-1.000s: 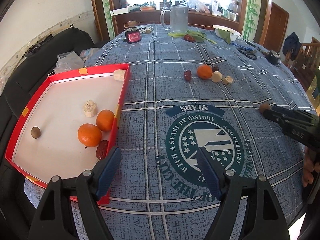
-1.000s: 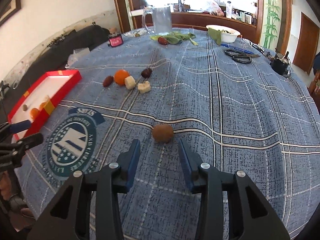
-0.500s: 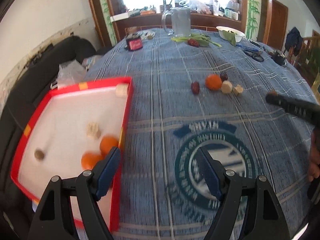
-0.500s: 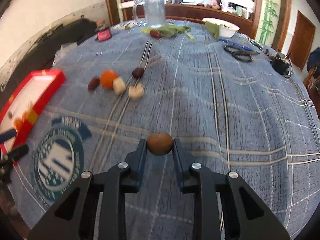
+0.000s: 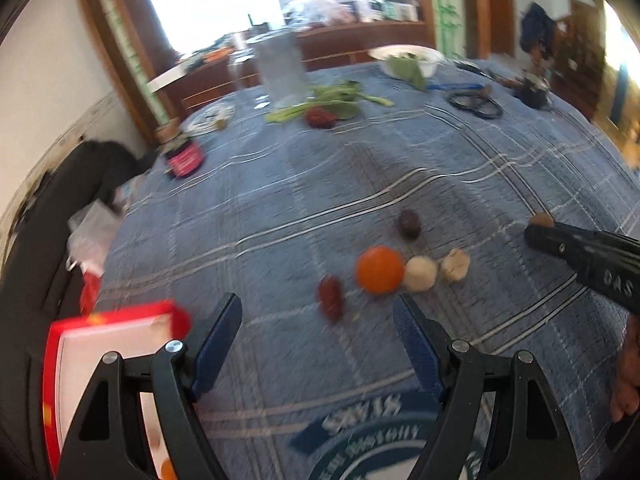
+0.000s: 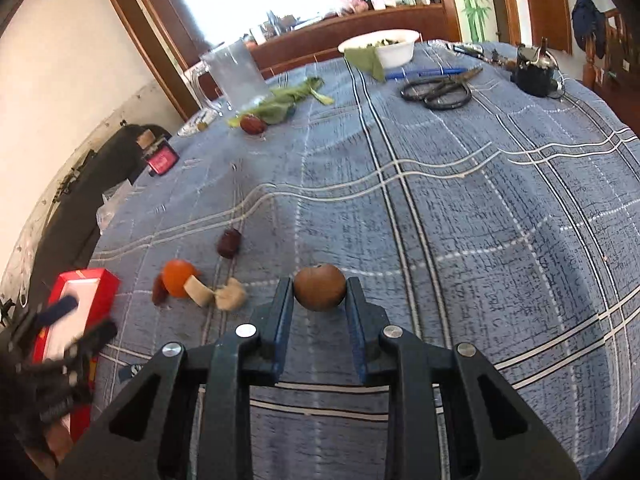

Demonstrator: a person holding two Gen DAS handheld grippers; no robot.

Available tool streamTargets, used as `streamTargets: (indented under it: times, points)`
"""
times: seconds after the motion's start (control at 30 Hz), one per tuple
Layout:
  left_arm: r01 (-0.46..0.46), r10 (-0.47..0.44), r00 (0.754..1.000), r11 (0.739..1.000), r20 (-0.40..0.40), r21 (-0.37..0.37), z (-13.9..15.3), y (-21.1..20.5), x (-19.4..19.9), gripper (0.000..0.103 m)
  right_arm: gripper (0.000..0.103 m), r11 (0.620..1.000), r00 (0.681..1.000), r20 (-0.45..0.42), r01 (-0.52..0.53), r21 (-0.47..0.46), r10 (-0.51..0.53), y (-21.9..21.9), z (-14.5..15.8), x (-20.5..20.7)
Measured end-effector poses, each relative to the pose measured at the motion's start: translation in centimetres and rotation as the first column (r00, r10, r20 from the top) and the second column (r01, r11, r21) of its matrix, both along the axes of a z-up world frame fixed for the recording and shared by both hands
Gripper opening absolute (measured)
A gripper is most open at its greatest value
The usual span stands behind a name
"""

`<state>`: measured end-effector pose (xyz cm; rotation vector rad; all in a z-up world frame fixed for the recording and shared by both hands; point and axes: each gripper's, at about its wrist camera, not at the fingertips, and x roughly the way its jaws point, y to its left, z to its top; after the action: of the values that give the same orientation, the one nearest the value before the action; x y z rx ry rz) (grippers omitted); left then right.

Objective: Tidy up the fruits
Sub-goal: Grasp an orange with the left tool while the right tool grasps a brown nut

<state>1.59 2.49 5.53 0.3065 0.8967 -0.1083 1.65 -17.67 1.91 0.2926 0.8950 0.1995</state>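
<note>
The worktop (image 6: 500,208) carries a red tray (image 5: 120,320) at its left edge. The left tongs (image 5: 318,328) stand wide above an orange (image 5: 379,269). The right tongs (image 6: 320,300) hold a brown fruit (image 6: 320,286).

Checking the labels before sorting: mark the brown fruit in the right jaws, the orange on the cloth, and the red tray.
brown fruit (image 6: 319,298): right wrist view, middle of its rounded front.
orange (image 5: 379,269): left wrist view, centre of its peel.
red tray (image 5: 120,319): left wrist view, far rim.
</note>
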Motion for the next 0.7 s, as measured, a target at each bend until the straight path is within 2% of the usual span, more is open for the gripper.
streamTargets:
  times: [0.27,0.5,0.6,0.7]
  points:
    - [0.140,-0.132,0.988,0.983,-0.077,0.117,-2.0,-2.3,2.0,0.078,0.028,0.999,1.000,-0.011,-0.022,0.033,0.022,0.1,0.3,-0.3]
    - [0.204,-0.192,0.978,0.960,-0.080,0.193,-2.3,-3.4,3.4,0.077,0.028,0.999,0.999,-0.030,-0.032,0.045,0.033,0.2,0.0,-0.1]
    - [0.217,-0.203,0.974,0.963,-0.098,0.162,-2.5,-3.0,3.8,0.066,0.028,0.999,0.999,-0.033,-0.028,0.044,0.030,0.2,-0.1,0.0]
    - [0.225,-0.211,0.972,0.964,-0.104,0.143,-2.7,-2.9,3.6,0.050,0.028,0.999,0.999,-0.039,-0.022,0.043,0.023,0.0,-0.3,0.2]
